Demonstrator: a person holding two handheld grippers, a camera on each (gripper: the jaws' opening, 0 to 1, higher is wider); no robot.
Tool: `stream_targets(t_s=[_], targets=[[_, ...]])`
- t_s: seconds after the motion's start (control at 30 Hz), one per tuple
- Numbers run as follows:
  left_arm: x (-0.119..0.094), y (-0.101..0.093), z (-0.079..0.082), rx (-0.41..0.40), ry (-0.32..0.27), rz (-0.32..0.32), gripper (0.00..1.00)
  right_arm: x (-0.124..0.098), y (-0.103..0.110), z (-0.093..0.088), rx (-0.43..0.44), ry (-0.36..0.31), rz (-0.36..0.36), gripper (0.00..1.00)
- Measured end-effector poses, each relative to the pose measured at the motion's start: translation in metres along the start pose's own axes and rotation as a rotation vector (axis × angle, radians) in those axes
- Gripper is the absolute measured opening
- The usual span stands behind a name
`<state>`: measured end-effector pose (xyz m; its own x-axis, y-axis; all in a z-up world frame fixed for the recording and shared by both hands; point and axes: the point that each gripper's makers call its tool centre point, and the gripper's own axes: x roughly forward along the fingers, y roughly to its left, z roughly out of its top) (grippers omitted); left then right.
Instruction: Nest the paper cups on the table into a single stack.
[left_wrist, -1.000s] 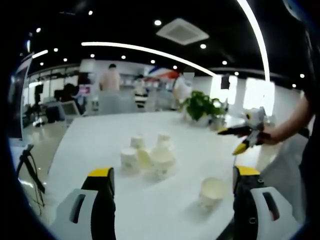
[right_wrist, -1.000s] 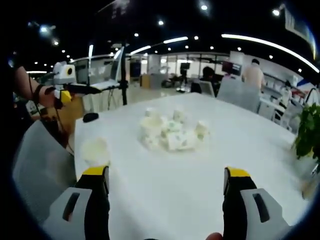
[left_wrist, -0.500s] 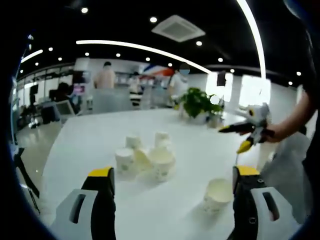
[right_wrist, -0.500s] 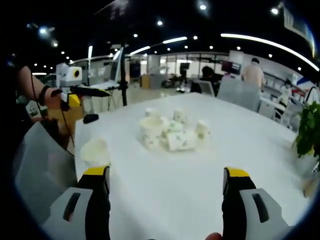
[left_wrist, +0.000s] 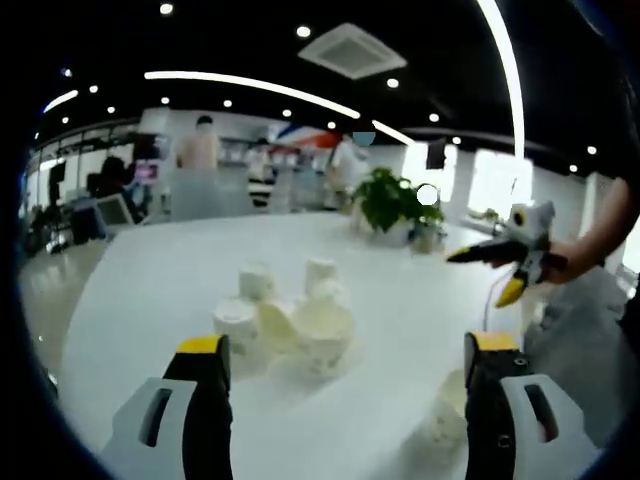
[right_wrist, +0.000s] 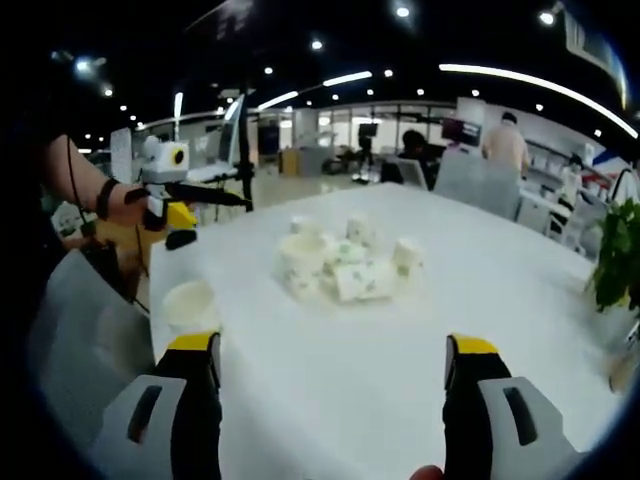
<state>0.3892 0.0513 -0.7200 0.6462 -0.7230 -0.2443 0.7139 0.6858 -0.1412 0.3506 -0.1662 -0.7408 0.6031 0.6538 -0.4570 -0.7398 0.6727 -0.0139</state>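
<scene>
Several white paper cups (left_wrist: 285, 318) sit bunched on the white table (left_wrist: 150, 290), some upright, some tipped. A lone upright cup (left_wrist: 440, 428) stands close to my left gripper's right jaw. My left gripper (left_wrist: 346, 345) is open and holds nothing, with the bunch ahead of it. The right gripper (left_wrist: 505, 262), held by a hand, hovers at the right. In the right gripper view the bunch (right_wrist: 345, 265) lies ahead of my open, unloaded right gripper (right_wrist: 330, 345). There the lone cup (right_wrist: 190, 305) stands by the left jaw, and the left gripper (right_wrist: 185, 195) hovers beyond it.
A potted plant (left_wrist: 395, 205) stands at the far side of the table, and it appears again (right_wrist: 615, 250) at the right edge. A grey chair back (right_wrist: 75, 340) sits by the table's near-left edge. People and desks fill the room behind.
My left gripper has moved in toward the cups, so the bunch looks larger and the lone cup sits lower by the right jaw. In the right gripper view the left gripper has come further over the table.
</scene>
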Motion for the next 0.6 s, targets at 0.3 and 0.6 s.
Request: stream_targets(t_s=[0.3, 0.6], targets=[[0.027, 0.009, -0.016, -0.016, 0.008, -0.017, 0.96, 0.002, -0.001, -0.002, 0.008, 0.015, -0.001, 0.91], [0.048, 0.012, -0.025, -0.017, 0.003, -0.036, 0.95, 0.003, -0.003, -0.008, 0.015, 0.037, -0.002, 0.91]])
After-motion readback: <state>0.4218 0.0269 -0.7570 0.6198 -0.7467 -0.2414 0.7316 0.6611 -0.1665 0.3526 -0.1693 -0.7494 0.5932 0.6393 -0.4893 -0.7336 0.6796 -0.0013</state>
